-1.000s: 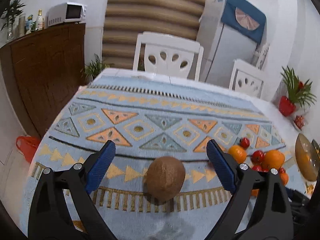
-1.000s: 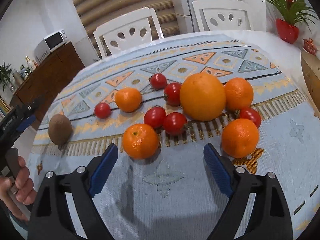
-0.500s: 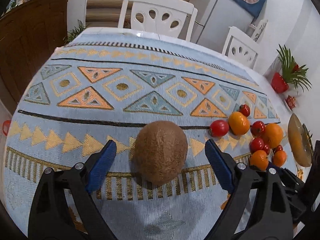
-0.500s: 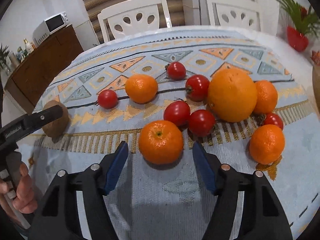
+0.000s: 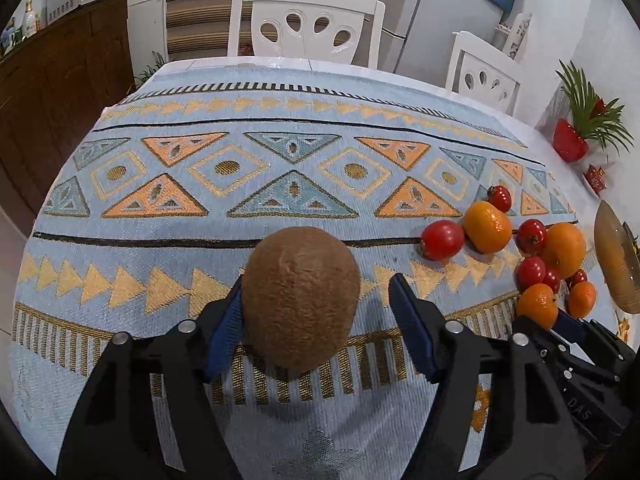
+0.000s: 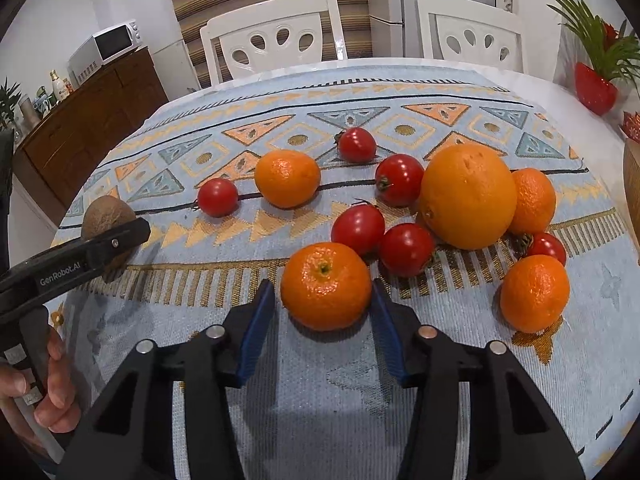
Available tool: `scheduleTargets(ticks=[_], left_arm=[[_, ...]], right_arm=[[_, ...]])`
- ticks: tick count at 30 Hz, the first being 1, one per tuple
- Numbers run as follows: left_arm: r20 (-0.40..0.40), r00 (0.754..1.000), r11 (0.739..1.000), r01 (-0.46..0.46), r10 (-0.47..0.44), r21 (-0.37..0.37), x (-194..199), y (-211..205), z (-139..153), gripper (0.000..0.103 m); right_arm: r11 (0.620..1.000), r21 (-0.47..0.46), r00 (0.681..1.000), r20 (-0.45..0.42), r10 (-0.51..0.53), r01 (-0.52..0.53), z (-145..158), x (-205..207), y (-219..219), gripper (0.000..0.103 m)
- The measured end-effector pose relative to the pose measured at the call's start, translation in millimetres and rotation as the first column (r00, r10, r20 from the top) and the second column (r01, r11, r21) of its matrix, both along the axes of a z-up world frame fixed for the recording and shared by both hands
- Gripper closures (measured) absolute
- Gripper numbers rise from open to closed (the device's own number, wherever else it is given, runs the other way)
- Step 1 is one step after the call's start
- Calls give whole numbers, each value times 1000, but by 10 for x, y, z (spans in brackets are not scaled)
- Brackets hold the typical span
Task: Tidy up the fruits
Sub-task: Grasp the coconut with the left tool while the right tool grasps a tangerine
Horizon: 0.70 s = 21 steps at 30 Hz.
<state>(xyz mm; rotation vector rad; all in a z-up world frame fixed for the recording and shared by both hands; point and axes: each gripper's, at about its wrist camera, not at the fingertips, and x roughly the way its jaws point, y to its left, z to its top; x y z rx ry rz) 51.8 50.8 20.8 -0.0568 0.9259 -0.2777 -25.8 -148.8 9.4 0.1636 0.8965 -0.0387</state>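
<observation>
A brown kiwi [image 5: 300, 296] lies on the patterned cloth between the fingers of my left gripper [image 5: 316, 280]. The left pad touches it and a gap stays at the right pad, so the gripper is open. In the right wrist view a mandarin [image 6: 325, 286] sits between the blue pads of my right gripper [image 6: 321, 282]. That gripper is open, narrowed close to the fruit's sides, with a slim gap on the left. The left gripper's finger [image 6: 116, 240] and the kiwi [image 6: 106, 216] show at the far left, held by a hand [image 6: 52, 400].
Behind the mandarin lie a large orange [image 6: 468, 196], three more mandarins [image 6: 287, 178] and several tomatoes [image 6: 358, 229]. A wooden bowl [image 5: 616, 264] stands at the table's right edge, a red plant pot [image 6: 596, 88] beyond it. White chairs [image 5: 304, 24] line the far side.
Both grippers have moved forward and narrowed. The kiwi now sits deep between the left fingers, and the mandarin now sits between the right pads.
</observation>
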Motion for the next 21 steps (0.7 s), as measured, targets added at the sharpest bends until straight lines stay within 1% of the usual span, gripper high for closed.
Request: scheduleTargets(ticks=[1,3,4,5,7,13,17,21], left_arm=[[1,1000,1000,-6,6,0,2,13,3,40],[1,1000,1000,-28,28,-4,8,53,5,50],[1,999,999,-34,34,-7,11,64,4,52],[-5,999,999,-36,36,-20,17,88,3,52],[-10,999,999,-40,39,-33,29,106,0,52],[-2,999,999,-44,44,-23,15,84,11,52],[-5,999,998,-51,50,-40,16,108,18,53],[0,998,997,-56,56,-54,11,117,33,53]], right_arm=[[1000,-5,1000,-1,1,-1,-2,2,7,55],[1000,-9,1000,-7,2,-2,-14,16,17,55],[1000,-9,1000,-7,2,-2,-17,15,18,55],[1000,-8,1000,-6,1,-1,-16,13,14,55],[1000,-13,1000,-3,-4,4,-12,12,11,60],[1000,-8,1000,19,-6,6,19,-12,-8,61],[1000,-2,999,49,4,-4,63,-58,-4,61],[1000,-4,998,61,5,-5,86,-69,4,61]])
